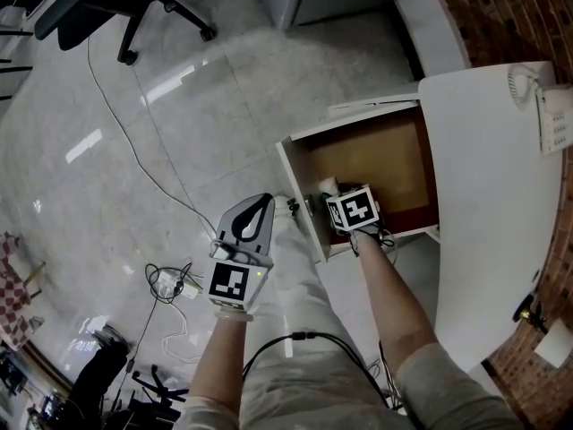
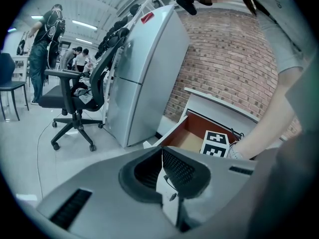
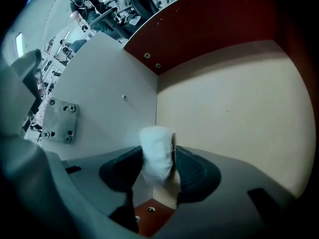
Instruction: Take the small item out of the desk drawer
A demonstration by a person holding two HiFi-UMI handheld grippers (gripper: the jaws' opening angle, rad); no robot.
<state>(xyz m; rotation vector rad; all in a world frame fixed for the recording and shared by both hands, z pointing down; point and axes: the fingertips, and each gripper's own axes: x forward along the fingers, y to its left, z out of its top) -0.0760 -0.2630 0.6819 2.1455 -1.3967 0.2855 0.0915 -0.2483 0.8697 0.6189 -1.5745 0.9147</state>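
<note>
The desk drawer (image 1: 376, 155) stands pulled out from under the white desk top (image 1: 488, 195). My right gripper (image 1: 333, 195) reaches down into the drawer's near left corner, its marker cube uppermost. In the right gripper view, a small white wrapped item (image 3: 155, 141) stands upright in the corner against the drawer's white front wall (image 3: 99, 93). The right gripper (image 3: 158, 159) is open, with the item between its pads. My left gripper (image 1: 265, 201) hangs outside the drawer front over the person's leg. Its jaws (image 2: 162, 151) are shut with nothing in them.
A black office chair (image 1: 116, 7) stands on the tiled floor at the far left. A cable (image 1: 134, 141) runs across the floor to a power strip (image 1: 170, 280). A grey fridge (image 2: 144, 68) stands beside the brick wall (image 2: 224, 68). Several people are far off.
</note>
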